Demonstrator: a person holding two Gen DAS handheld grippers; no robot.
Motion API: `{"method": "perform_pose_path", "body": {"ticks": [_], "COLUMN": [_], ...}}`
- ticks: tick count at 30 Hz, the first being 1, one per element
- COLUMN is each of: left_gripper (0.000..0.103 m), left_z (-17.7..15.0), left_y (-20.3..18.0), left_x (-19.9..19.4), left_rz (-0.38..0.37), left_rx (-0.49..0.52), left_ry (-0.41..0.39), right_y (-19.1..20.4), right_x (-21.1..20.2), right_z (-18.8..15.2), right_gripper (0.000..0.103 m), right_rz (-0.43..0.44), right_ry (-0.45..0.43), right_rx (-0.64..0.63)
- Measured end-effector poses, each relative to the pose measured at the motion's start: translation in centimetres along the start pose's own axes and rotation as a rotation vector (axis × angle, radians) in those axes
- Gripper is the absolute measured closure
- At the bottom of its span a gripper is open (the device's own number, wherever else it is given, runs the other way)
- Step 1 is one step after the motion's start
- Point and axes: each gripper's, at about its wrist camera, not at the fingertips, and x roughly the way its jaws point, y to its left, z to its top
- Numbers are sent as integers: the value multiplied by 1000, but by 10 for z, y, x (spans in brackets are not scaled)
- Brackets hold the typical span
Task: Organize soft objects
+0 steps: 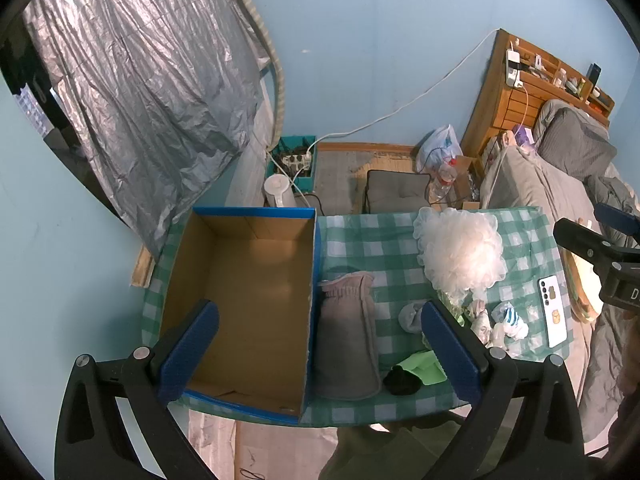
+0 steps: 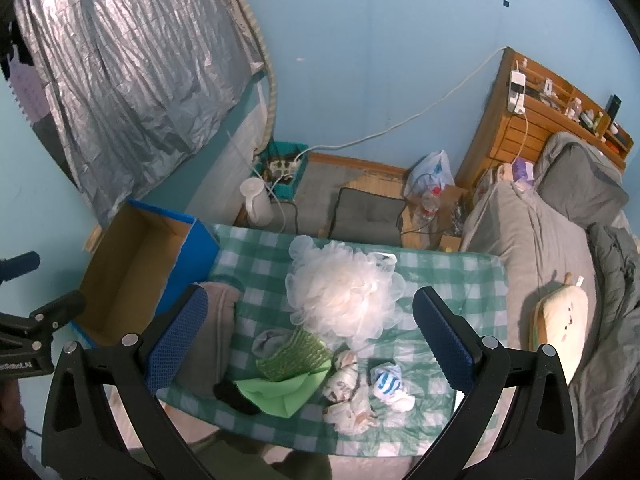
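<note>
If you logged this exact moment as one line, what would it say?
left tongs: open, above box | right tongs: open, above bath pouf | box: empty | soft items on table

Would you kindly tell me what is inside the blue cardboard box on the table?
The blue cardboard box shows only bare brown floor and walls; no soft objects are inside. The left gripper finger covers its near left corner, so that spot cannot be checked.

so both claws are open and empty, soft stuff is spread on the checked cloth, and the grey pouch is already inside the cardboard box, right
Not quite. The grey pouch is not inside the cardboard box; it lies on the checked cloth just beside the box's blue wall, and the box holds nothing, as the left wrist view shows. The rest stands: left claw and right claw are both open and empty.
</note>
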Motion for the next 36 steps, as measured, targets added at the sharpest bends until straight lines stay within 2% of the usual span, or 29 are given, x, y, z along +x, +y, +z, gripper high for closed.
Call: {"method": "perform_pose_path", "body": {"ticks": [36], "left_gripper": [1], "left_z": [-6], "left_y": [-2], "left_x": [1], "left_rz": [-29], "left_rx": [-7], "left_ry": [11], "right_y": [-5], "right_x": [6], "right_z": [-10], "right_gripper": [1], "right_rz": [-4], "right_ry": [2], "right_rx": [3]}}
